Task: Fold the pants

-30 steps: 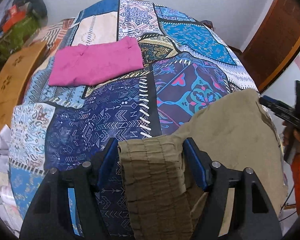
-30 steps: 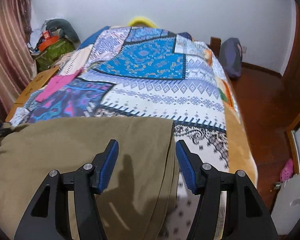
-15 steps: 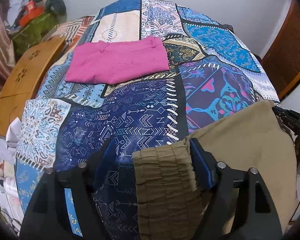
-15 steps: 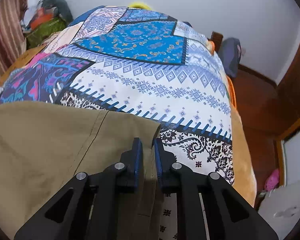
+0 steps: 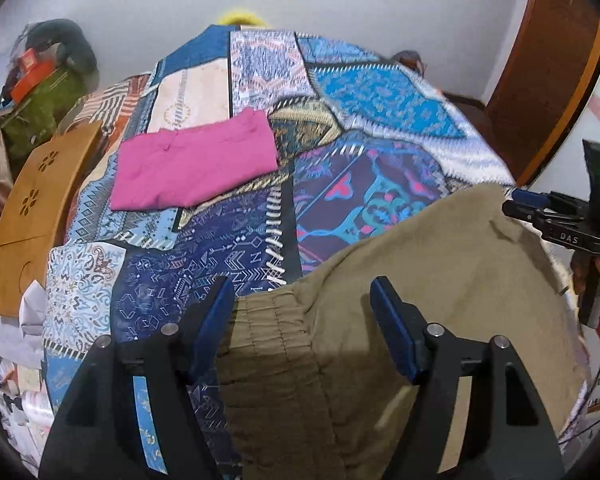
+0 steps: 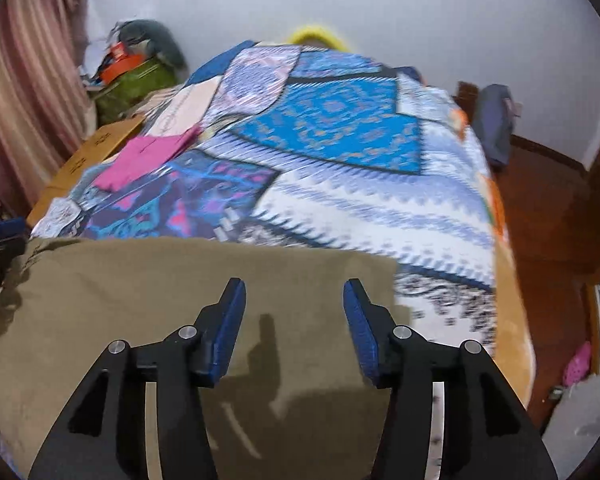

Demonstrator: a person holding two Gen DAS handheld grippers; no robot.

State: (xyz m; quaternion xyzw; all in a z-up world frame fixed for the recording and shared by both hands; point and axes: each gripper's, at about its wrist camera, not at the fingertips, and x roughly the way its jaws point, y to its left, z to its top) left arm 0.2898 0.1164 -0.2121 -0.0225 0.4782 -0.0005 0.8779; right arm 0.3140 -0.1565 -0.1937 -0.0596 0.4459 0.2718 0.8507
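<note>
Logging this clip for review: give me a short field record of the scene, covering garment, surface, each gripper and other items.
garment: olive pants, spread flat, elastic waistband at the left gripper
surface: patchwork bedspread
left gripper: over the waistband, pads not pressing, jaws closing
right gripper: above the pants, nothing gripped, jaws opening
other items: folded pink garment; wooden board beside the bed

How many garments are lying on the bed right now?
2. The olive pants lie at the bed's near edge under both grippers; a folded pink garment lies farther back on the left. Others may be hidden outside the views.
</note>
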